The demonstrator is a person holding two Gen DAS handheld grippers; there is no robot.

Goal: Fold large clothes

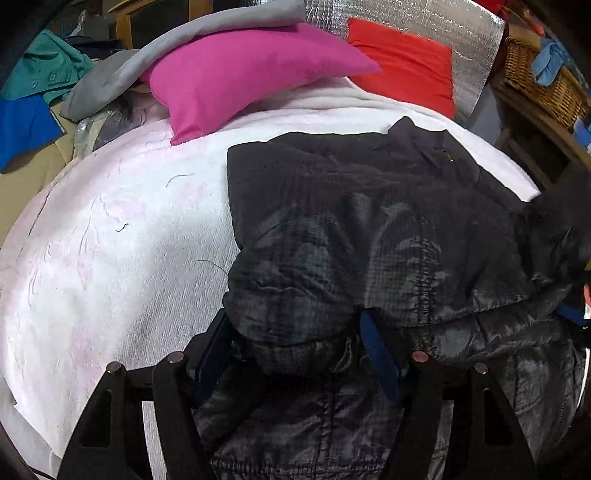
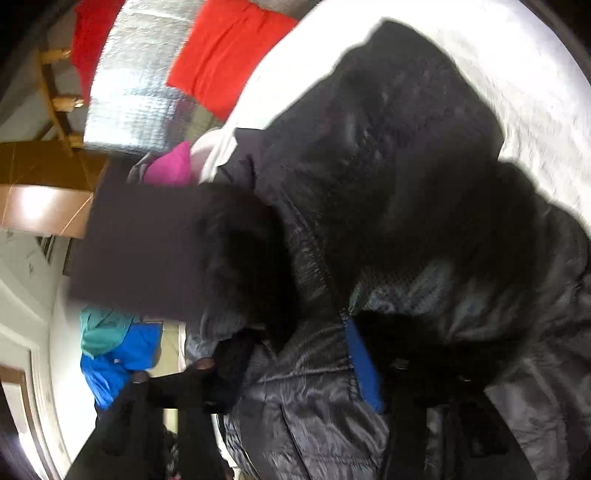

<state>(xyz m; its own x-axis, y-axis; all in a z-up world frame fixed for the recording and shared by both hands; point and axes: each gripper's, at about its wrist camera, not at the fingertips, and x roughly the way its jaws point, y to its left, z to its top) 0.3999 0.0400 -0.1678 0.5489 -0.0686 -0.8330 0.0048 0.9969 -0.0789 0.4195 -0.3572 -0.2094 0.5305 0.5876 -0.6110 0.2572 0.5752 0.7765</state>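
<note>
A black padded jacket (image 1: 369, 229) lies on a white blanket (image 1: 110, 258), collar toward the far side, its lower part folded up over the body. My left gripper (image 1: 295, 350) is shut on a fold of the jacket's lower part, with fabric bunched between the blue-padded fingers (image 1: 380, 354). In the right wrist view the same jacket (image 2: 388, 184) hangs bunched and lifted. My right gripper (image 2: 295, 362) is shut on a thick fold of it, one blue pad (image 2: 364, 365) showing. The view is tilted and blurred.
A pink pillow (image 1: 240, 77) and a red pillow (image 1: 406, 62) lie at the bed's far end against a silver foil panel (image 1: 424, 22). Grey, teal and blue clothes (image 1: 40, 81) are piled at left. A wicker basket (image 1: 539, 77) stands at right.
</note>
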